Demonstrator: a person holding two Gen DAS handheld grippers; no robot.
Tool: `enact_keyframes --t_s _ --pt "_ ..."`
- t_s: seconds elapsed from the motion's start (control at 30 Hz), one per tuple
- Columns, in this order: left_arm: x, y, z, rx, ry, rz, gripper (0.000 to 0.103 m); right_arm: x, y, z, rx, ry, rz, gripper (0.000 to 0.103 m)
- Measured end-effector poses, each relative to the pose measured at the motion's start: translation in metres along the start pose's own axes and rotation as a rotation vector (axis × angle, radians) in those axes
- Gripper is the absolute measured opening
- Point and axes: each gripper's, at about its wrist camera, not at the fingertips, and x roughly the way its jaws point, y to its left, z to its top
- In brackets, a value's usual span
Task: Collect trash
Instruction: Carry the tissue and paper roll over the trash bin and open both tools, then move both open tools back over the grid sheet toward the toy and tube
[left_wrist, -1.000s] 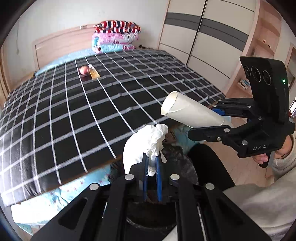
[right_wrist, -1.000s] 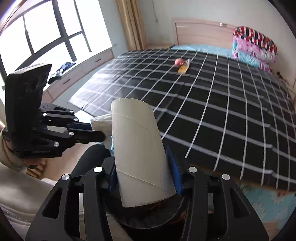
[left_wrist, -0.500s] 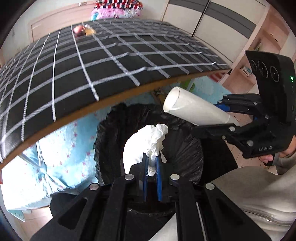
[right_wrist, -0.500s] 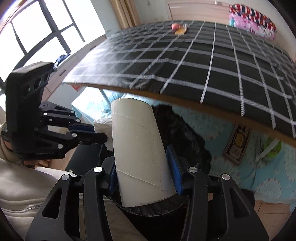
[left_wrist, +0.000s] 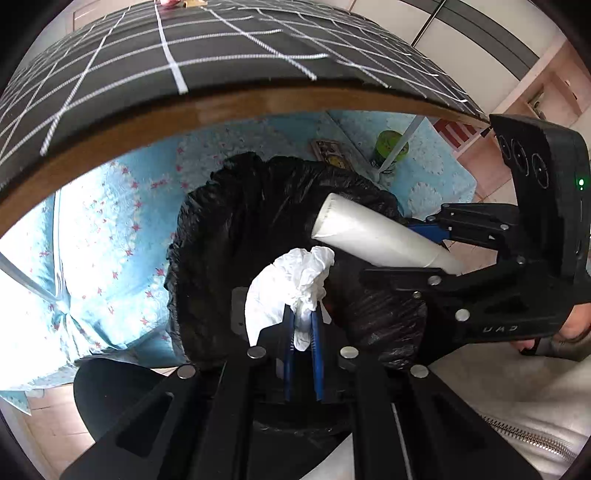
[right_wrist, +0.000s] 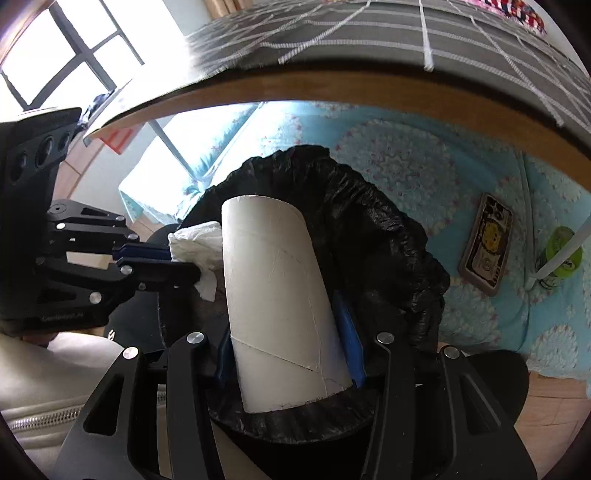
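Note:
My left gripper (left_wrist: 303, 325) is shut on a crumpled white tissue (left_wrist: 291, 284) and holds it over the open mouth of a bin lined with a black bag (left_wrist: 221, 236). My right gripper (right_wrist: 284, 325) is shut on a white cardboard tube (right_wrist: 277, 288) and holds it over the same bin (right_wrist: 369, 229). The tube (left_wrist: 373, 240) and right gripper (left_wrist: 436, 254) show at the right in the left wrist view. The tissue (right_wrist: 195, 240) and left gripper (right_wrist: 166, 262) show at the left in the right wrist view.
The bin stands below the wooden edge (left_wrist: 221, 107) of a board covered in black checked cloth (left_wrist: 184, 48). Behind the bin lie a blue patterned bedspread (right_wrist: 406, 147), a flat printed box (right_wrist: 487, 258), a green can (right_wrist: 557, 254) and a white leg (right_wrist: 173, 147).
Both grippers have dropped from above the checked cloth to below its edge, over the bin mouth. Each keeps its hold on its item.

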Motion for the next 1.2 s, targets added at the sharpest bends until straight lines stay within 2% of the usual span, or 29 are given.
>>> enact_keyframes --t_s 0.13,0.2,0.27,0.33,0.6,1.2 --pt "0.004 0.002 0.001 -0.019 0.018 0.019 0.009 0.006 0.0 0.0 0.013 0.01 0.007 0.047" --pt "0.002 0.001 0.003 -0.02 0.01 0.021 0.014 0.007 0.001 0.001 0.017 0.006 0.01 0.047" --pt "-0.002 -0.003 0.003 -0.026 -0.002 0.02 0.034 0.007 0.002 0.001 0.022 0.003 0.011 0.047" --pt "-0.003 -0.004 0.001 -0.032 -0.017 0.011 0.05 0.007 0.002 0.0 0.019 0.005 0.012 0.047" --pt "-0.016 -0.01 0.001 -0.005 -0.033 0.011 0.051 -0.007 -0.003 0.002 0.038 -0.033 0.011 0.047" --pt "-0.095 -0.024 0.021 0.082 -0.218 0.047 0.051 -0.07 0.008 0.019 0.012 -0.203 0.026 0.047"
